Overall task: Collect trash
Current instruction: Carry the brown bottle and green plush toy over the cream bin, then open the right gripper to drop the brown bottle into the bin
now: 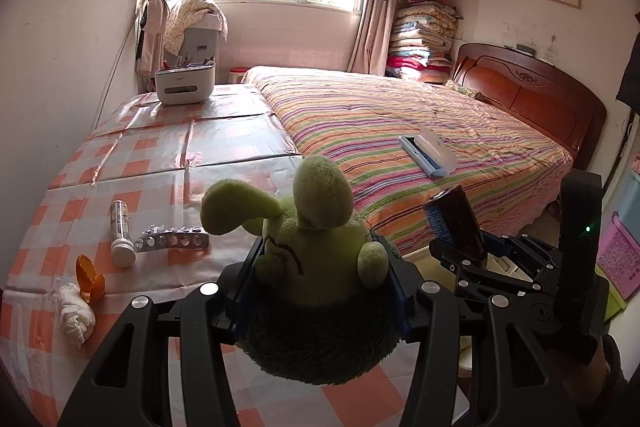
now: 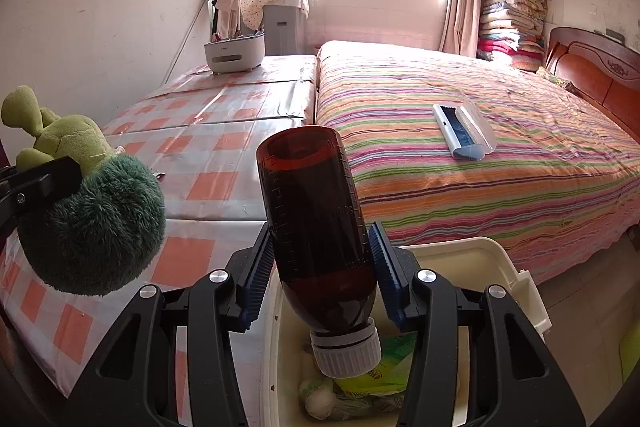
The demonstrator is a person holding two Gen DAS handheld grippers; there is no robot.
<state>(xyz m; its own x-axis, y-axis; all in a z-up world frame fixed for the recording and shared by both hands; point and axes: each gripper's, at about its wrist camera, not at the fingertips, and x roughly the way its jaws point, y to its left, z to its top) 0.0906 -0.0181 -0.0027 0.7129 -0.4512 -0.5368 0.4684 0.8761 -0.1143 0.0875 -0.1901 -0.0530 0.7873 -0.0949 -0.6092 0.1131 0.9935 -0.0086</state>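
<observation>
a: where is the trash, and what has hold of it?

b: the right claw (image 2: 320, 267) is clenched on a brown bottle (image 2: 316, 219), its blue ribbed pads pressing the bottle's two sides. the bottle hangs over an open cream bin (image 2: 516, 291) that stands beside the table (image 2: 208, 155), with wrappers and wads already lying inside.

a: which way does the bottle point?

b: its long axis runs nearly upright, leaning a little. the white ribbed cap (image 2: 346, 351) faces down into the bin and the flat base faces up, toward the striped bed (image 2: 500, 171).

a: how would it handle?

b: it looks like stiff, smooth plastic, so probably slippery and fairly light. the mid-body hold seems right, since the sides are widest there. i cannot tell how much liquid it holds.

a: and the other hand?

b: the left claw (image 1: 320, 275) is clenched on a green plush toy (image 1: 320, 259), soft and squashy, ears up, held over the near table edge.

a: anything left on the table?

b: a white tube (image 1: 121, 233), a spent pill strip (image 1: 172, 238), orange peel (image 1: 90, 277) and a crumpled tissue (image 1: 76, 315).
</observation>
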